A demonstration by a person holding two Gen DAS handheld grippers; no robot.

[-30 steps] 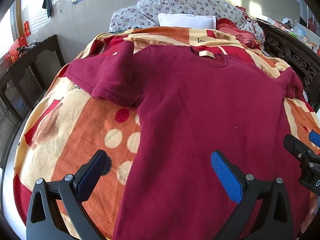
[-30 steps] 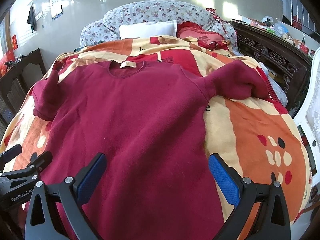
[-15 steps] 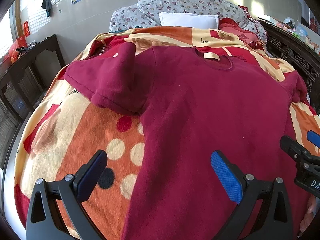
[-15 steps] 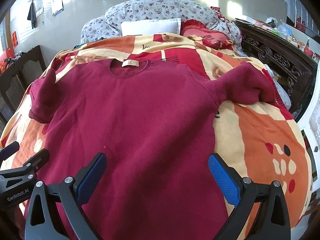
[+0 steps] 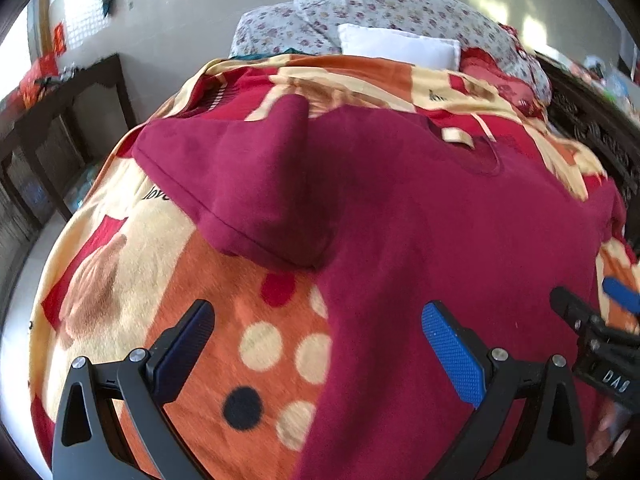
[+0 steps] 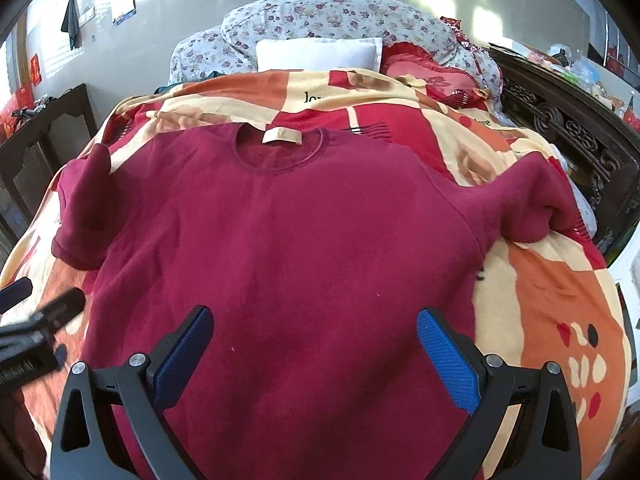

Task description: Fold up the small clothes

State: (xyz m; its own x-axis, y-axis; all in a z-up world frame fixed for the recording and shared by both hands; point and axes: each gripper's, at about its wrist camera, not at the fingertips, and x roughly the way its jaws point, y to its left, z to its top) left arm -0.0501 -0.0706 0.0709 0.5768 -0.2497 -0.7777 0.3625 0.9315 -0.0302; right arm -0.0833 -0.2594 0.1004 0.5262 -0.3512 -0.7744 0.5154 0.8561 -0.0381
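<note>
A dark red short-sleeved top (image 6: 304, 240) lies flat, face up, on a patterned blanket (image 6: 560, 304), collar and tan label (image 6: 282, 136) at the far end. In the left wrist view the top (image 5: 432, 216) fills the right half, and its left sleeve (image 5: 248, 184) is bunched into a ridge. My left gripper (image 5: 316, 344) is open and empty above the top's left side edge. My right gripper (image 6: 312, 344) is open and empty above the lower body of the top. Each gripper shows at the edge of the other's view.
The blanket (image 5: 120, 264) covers a bed with a white pillow (image 6: 316, 54) and floral quilt (image 6: 332, 16) at the head. A dark wooden chair (image 5: 48, 128) stands left of the bed. A carved dark headboard or bench (image 6: 572, 132) runs along the right.
Both grippers have moved forward over the top toward the collar; the left one has also shifted left, bringing the bunched left sleeve closer. Both stay open.
</note>
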